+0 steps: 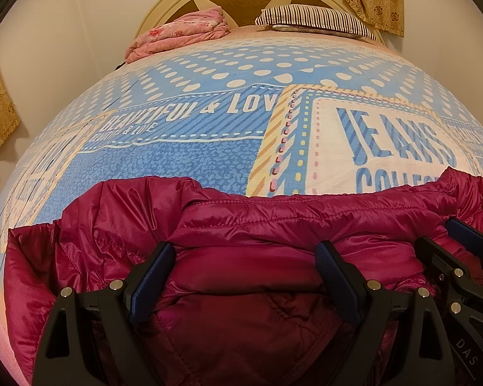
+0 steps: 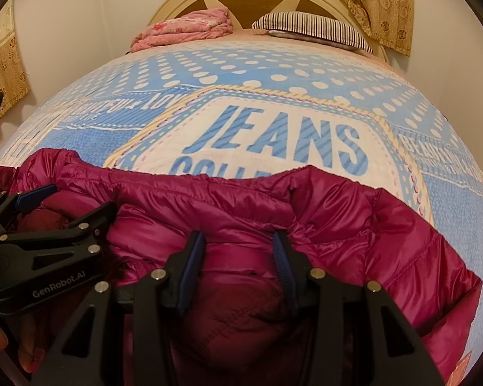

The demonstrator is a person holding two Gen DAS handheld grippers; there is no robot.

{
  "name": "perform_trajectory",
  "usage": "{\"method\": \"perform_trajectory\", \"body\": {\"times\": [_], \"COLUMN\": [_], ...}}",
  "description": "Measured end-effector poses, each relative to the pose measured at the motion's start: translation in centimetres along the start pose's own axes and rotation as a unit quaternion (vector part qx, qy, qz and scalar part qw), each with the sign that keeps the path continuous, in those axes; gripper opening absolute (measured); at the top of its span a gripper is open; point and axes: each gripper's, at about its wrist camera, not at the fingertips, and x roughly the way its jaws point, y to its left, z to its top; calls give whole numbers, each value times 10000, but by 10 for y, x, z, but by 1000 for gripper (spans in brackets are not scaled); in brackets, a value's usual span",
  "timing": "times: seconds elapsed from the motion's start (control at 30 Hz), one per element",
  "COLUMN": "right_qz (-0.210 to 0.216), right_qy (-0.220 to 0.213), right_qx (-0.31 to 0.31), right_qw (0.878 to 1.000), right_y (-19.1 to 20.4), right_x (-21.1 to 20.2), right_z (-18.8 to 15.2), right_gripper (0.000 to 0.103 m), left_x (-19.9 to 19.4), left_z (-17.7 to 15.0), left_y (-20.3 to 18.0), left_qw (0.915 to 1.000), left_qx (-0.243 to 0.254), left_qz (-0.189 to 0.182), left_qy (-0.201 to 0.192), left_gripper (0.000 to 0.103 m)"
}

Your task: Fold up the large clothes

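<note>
1. While the magenta puffer jacket point(image 1: 241, 225) lies bunched on the bed's near edge point(image 1: 183, 160), the left gripper point(image 1: 244, 273) hovers wide open over it.
2. Right gripper point(image 2: 238, 257) pinches a jacket fold; next, the left likely needs its own hold.

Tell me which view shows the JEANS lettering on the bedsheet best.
The right wrist view: the JEANS lettering sits near the middle, whole and readable. In the left wrist view the same lettering lies off to the right, stretched by the lens, its last letters distorted just above the magenta jacket.
</note>
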Motion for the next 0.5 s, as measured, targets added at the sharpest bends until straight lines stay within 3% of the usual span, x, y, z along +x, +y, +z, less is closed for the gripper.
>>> {"method": "perform_trajectory", "body": {"times": [0.5], "right_qz": [-72], "right_qy": [20], "right_qx": [-59], "right_qw": [10000], "right_y": [1], "right_x": [1], "right_z": [1], "right_gripper": [48], "left_x": [2], "left_z": [1], "left_y": [0], "left_qw": [10000], "left_qx": [29], "left_qz": [44], "left_qy": [22], "left_gripper": [91]}}
